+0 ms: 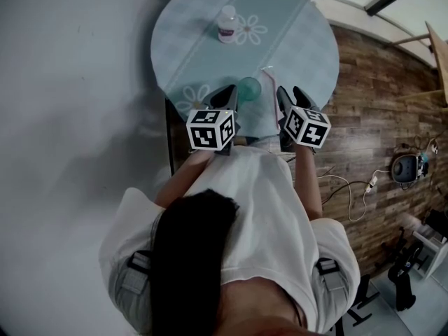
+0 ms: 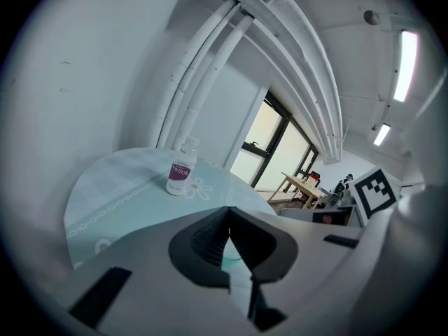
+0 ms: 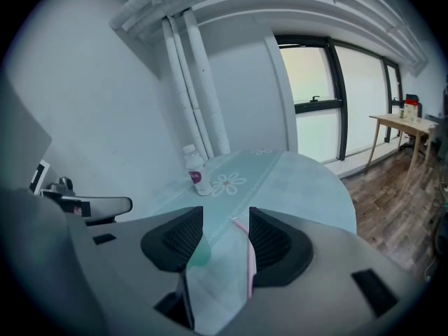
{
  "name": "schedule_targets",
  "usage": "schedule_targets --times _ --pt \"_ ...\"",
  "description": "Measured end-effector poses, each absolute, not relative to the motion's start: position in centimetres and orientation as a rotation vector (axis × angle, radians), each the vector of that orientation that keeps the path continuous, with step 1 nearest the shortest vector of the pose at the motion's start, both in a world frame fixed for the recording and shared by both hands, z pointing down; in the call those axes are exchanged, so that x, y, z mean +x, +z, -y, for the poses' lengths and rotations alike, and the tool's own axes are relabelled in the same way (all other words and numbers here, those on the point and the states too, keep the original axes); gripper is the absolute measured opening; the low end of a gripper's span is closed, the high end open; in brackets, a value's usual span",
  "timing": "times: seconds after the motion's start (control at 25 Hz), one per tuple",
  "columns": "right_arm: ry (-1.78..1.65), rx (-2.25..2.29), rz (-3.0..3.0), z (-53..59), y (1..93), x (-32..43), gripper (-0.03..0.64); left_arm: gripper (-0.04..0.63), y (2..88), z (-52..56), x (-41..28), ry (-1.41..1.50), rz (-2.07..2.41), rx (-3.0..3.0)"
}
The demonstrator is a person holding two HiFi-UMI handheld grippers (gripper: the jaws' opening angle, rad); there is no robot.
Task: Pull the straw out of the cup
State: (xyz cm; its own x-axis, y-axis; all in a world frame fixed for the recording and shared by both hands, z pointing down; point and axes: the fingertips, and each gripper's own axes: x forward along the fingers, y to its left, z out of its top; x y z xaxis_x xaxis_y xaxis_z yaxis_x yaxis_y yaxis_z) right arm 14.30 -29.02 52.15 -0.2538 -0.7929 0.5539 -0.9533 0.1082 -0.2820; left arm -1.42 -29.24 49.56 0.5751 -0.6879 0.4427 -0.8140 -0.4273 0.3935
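On the round table (image 1: pixel 189 47) with its teal cloth, a teal cup (image 1: pixel 248 87) stands near the front edge. A pink straw (image 1: pixel 269 86) slants just to the right of it; I cannot tell whether its lower end sits in the cup. My left gripper (image 1: pixel 225 91) is shut, just left of the cup, with nothing held. My right gripper (image 1: pixel 292 92) is open, just right of the straw. In the right gripper view the gripper (image 3: pixel 225 219) frames the straw (image 3: pixel 250 257) along its right jaw and the cup (image 3: pixel 199 252) by its left jaw. The left gripper (image 2: pixel 229 219) shows a sliver of cup (image 2: pixel 232 259) below its closed tips.
A small white bottle (image 1: pixel 226 24) with a purple label stands farther back on the table, also seen as the bottle (image 2: pixel 180 173) and the bottle (image 3: pixel 197 172). A white wall lies to the left. Wooden floor with cables (image 1: pixel 357 187) lies to the right, and a wooden table (image 3: pixel 409 128) stands by the window.
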Motion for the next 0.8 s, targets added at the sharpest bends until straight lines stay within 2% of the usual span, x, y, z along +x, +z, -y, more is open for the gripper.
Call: schedule_targets --times 0.52,0.6,0.68,0.8 --pt "0.742 1.793 2.156 27.3 50.5 13.1 0.199 0.009 49.0 29.5 -1.0 0.296 1.199 2.275" --pt "0.722 1.81 2.172 27.3 50.0 12.8 0.182 0.009 48.9 29.7 -0.9 0.299 1.198 2.279" --pt "0.72 1.824 2.183 27.6 49.7 12.7 0.134 0.009 48.9 30.0 -0.7 0.3 1.198 2.286" --pt "0.742 1.827 2.185 27.7 50.0 12.4 0.117 0.009 49.0 30.3 -0.4 0.305 1.195 2.291"
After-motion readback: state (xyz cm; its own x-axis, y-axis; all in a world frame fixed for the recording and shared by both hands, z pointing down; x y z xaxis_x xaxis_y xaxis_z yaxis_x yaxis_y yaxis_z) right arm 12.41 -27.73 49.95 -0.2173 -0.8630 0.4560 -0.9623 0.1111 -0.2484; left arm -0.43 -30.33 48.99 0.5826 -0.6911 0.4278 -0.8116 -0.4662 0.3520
